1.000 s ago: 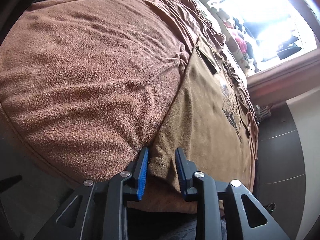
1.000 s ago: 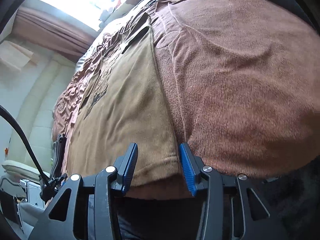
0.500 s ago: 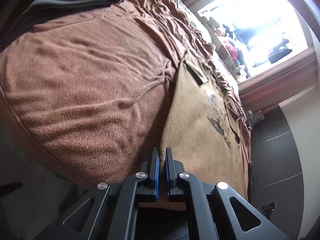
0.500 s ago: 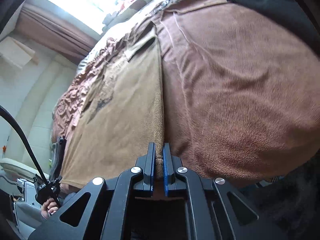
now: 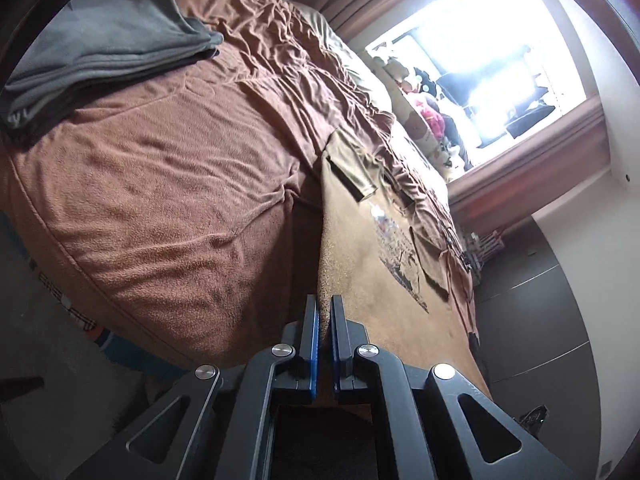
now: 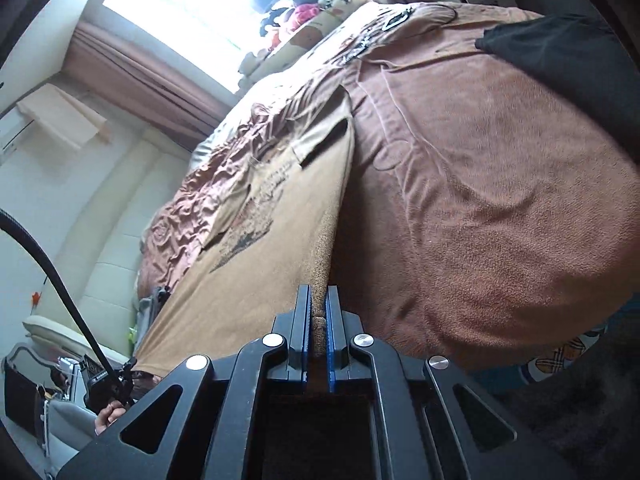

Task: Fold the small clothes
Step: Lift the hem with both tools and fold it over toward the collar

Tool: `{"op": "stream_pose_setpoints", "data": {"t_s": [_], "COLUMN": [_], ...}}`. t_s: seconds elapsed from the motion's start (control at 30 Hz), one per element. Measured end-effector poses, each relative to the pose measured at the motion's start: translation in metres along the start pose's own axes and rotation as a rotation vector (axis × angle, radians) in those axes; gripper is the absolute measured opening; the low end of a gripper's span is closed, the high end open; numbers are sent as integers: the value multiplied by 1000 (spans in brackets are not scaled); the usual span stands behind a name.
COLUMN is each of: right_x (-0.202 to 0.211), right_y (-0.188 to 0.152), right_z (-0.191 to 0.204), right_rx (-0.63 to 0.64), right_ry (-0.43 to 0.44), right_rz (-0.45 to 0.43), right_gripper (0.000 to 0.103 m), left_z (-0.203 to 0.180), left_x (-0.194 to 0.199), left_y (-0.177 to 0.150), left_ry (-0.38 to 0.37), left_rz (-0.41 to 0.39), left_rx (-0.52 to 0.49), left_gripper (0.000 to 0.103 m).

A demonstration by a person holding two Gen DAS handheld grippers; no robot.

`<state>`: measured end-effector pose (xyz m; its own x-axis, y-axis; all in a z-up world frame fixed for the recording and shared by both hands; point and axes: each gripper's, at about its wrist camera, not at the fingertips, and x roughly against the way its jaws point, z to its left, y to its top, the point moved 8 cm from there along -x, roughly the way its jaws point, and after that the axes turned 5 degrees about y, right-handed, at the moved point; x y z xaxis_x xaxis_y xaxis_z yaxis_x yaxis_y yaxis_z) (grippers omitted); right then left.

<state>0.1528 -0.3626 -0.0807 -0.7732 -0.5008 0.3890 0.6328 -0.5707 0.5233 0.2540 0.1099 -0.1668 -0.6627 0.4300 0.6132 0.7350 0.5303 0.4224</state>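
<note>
- The left gripper (image 5: 325, 312) is seen at the bottom centre of the left wrist view; its jaws are closed narrow on the hem edge of the tan T-shirt (image 5: 380, 264).
- The right gripper (image 6: 319, 304) is seen at the bottom centre of the right wrist view; its jaws are clamped on the opposite hem edge of the tan T-shirt (image 6: 260, 256), and a strip of fabric is visible between the blue pads (image 6: 330, 320).
- The T-shirt is laid out on the bed, on a brown blanket (image 5: 168, 200), with its dark chest print (image 5: 400, 256) facing up and the sleeves toward the window (image 5: 492, 48).
- The gripped hem is raised off the blanket, so that the shirt edge is drawn taut from each gripper toward the sleeve.
- A folded grey garment (image 5: 104, 44) is placed at the upper left of the left wrist view, well apart from the T-shirt.
- A black cloth (image 6: 560, 48) is seen at the upper right of the right wrist view, on the blanket (image 6: 480, 200).
- A black cable (image 6: 52, 268) is routed along the left edge of the right wrist view.
</note>
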Motion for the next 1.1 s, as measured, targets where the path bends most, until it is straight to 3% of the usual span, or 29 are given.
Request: {"op": "stream_pose_setpoints", "data": {"t_s": [0.5,1.1], "right_x": [52,93], "right_y": [-22,-49], "right_z": [29,32], "right_rx": [71,100], "right_ry": [69,118], "right_rz": [-43,-71], "right_gripper": [3,3], "left_z": [-6,-11], "left_x": [83,161], "left_y": [-13,-39], "left_ry": [-64,-131], "left_rz": [-87,-185], "left_rx": [-11,-39], "left_gripper": [4,4]}}
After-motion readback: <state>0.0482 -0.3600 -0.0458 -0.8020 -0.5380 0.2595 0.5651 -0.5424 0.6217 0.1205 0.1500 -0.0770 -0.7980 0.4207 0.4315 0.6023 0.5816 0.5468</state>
